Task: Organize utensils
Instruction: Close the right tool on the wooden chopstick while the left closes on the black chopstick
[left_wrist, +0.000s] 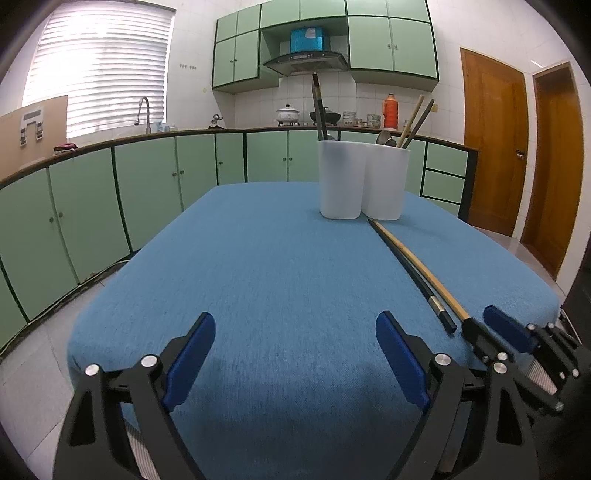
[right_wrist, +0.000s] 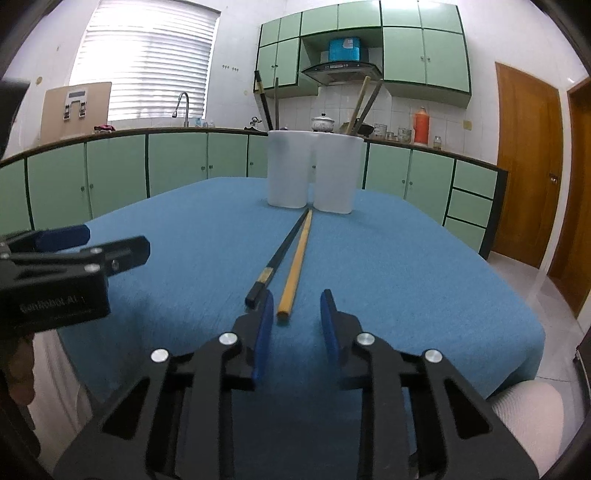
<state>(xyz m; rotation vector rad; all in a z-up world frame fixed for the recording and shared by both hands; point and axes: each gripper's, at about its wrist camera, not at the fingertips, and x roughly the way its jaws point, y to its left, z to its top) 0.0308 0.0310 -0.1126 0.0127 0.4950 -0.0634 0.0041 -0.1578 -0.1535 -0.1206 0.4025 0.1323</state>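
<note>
- While the white holder (right_wrist: 314, 171) stands at the far middle of the blue tablecloth (right_wrist: 406, 277), its two joined cups carry upright utensils: dark sticks in the left cup, a tan one and a dark one leaning in the right cup.
- From the holder's base two long chopsticks run back toward the near table edge, lying side by side on the cloth.
- One is the black chopstick (right_wrist: 280, 253), lying to the left.
- Its partner, the yellow chopstick (right_wrist: 297, 264), lies just right of it; their far tips almost touch the holder.
- Farthest from the holder, the right gripper (right_wrist: 297, 310) has its blue pads apart, with the near end of the yellow chopstick between them and not yet pinched.
- Also well short of the holder, the left gripper (left_wrist: 295, 350) hangs above bare cloth with its pads spread wide, gripping nothing.
- Behind the holder runs a counter with green cabinets (left_wrist: 147, 177).
</note>
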